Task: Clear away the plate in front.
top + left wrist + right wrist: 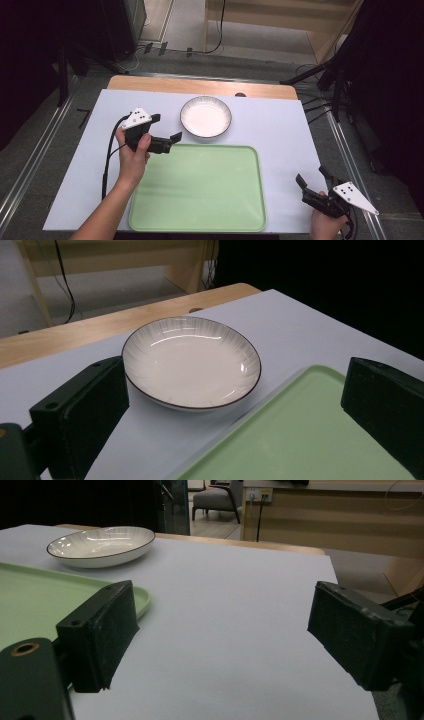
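High view showed the tray [200, 190] lying in the middle of the table [280, 125], and I take it as the landmark for all places. The bowl [205, 116] stood just beyond the far edge of the tray, not touching it, upright and with nothing inside. The left gripper [166, 131] hovered over the far left corner of the tray, and its jaws were spread wide with nothing between them. In the left gripper view these jaws framed the bowl [192, 362], so I judged that the person aimed at its near rim and kept the jaws apart to fit over that thin edge. The right gripper [311, 178] was held off the right side of the tray, near its near right corner, low over the bare table. Its jaws were also released and held nothing. It probably waited there so as not to block the other hand. I think the bowl was meant to go onto the tray, which was free for it.
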Demonstrator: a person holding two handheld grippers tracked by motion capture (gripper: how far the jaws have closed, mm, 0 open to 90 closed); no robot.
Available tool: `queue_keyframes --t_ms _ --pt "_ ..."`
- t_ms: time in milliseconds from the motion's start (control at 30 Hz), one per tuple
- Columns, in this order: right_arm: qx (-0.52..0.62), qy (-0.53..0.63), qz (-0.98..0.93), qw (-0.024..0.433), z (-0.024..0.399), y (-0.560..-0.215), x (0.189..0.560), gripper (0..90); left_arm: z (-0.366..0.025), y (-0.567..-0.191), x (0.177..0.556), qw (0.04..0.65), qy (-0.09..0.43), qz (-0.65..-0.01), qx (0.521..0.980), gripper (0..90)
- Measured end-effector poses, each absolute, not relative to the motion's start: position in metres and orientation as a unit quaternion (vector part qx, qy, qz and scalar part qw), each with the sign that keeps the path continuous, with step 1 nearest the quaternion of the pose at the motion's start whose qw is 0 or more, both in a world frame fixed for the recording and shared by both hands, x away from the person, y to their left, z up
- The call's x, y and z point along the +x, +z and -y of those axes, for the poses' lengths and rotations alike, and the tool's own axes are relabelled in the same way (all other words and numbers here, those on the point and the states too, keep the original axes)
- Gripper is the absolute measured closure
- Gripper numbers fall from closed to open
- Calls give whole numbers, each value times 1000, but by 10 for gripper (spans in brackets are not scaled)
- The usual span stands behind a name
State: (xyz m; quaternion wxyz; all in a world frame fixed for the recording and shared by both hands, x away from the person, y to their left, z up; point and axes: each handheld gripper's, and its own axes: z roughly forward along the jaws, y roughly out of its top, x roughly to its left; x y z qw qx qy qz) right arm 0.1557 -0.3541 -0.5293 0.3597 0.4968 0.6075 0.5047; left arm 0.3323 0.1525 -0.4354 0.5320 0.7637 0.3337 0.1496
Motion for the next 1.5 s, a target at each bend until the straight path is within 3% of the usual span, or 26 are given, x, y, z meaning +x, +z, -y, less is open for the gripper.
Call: queue_keyframes --t_ms 433,1500 --pt "497 505 -608 358 355 -529 156 127 -127 -432 365 530 140 -337 765 0" --pt "497 504 -610 355 355 -530 158 127 -113 -466 446 471 74 -451 754 0"
